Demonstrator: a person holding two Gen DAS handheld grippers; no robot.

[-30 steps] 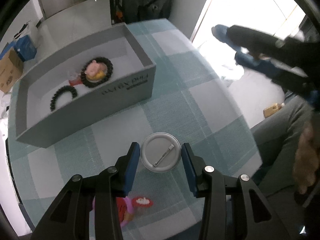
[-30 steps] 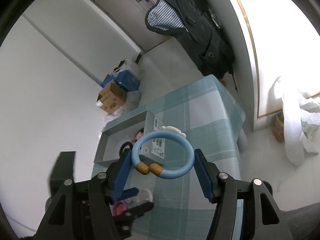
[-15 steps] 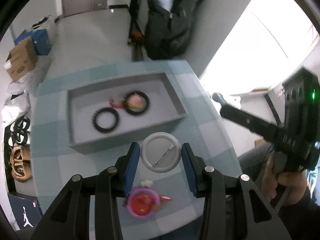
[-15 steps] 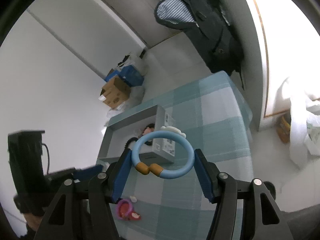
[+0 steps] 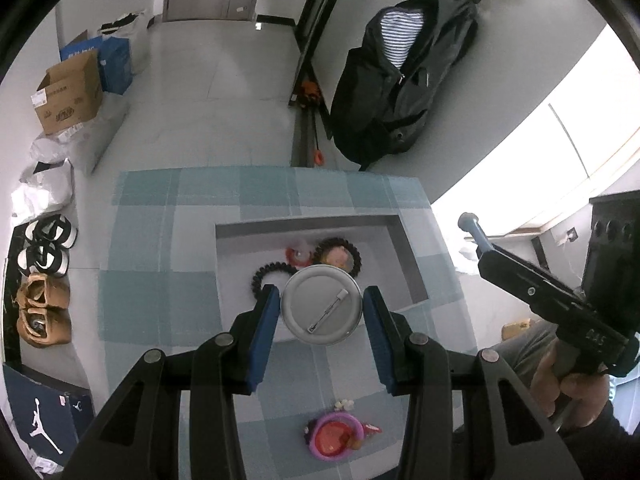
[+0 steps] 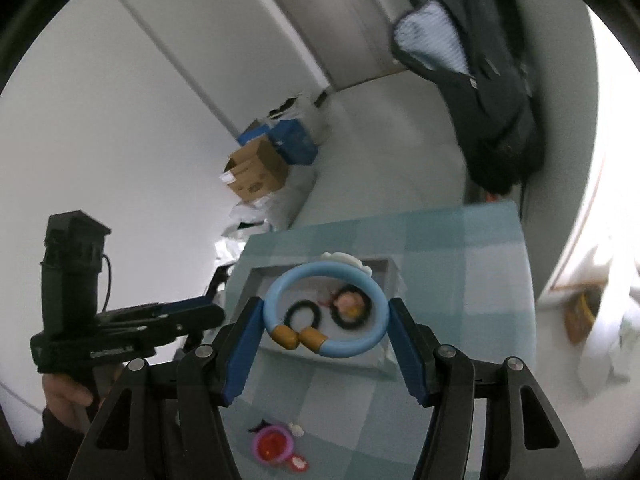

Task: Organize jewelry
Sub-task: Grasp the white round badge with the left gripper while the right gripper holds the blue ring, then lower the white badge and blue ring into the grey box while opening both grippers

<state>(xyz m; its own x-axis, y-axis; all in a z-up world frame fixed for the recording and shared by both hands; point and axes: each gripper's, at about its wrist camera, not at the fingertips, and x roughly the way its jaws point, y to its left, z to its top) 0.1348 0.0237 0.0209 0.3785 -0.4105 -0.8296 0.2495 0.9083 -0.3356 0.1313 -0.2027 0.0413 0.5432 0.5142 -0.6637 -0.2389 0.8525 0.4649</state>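
Left wrist view: the left tongs [image 5: 322,312] grip a round pin badge [image 5: 321,305], back side up, at frame centre over the grey tray [image 5: 412,268]. Inside lie two black bead bracelets [image 5: 267,274], partly hidden by the badge.

Right wrist view: the right tongs [image 6: 326,322] clamp a blue bangle [image 6: 326,314] above the blurred tray. Lettering on the left tongs' handle is unreadable.

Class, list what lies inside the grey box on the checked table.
Inside the grey box: two black bead bracelets, one ringing a pink charm, and a red piece. The held badge covers part.
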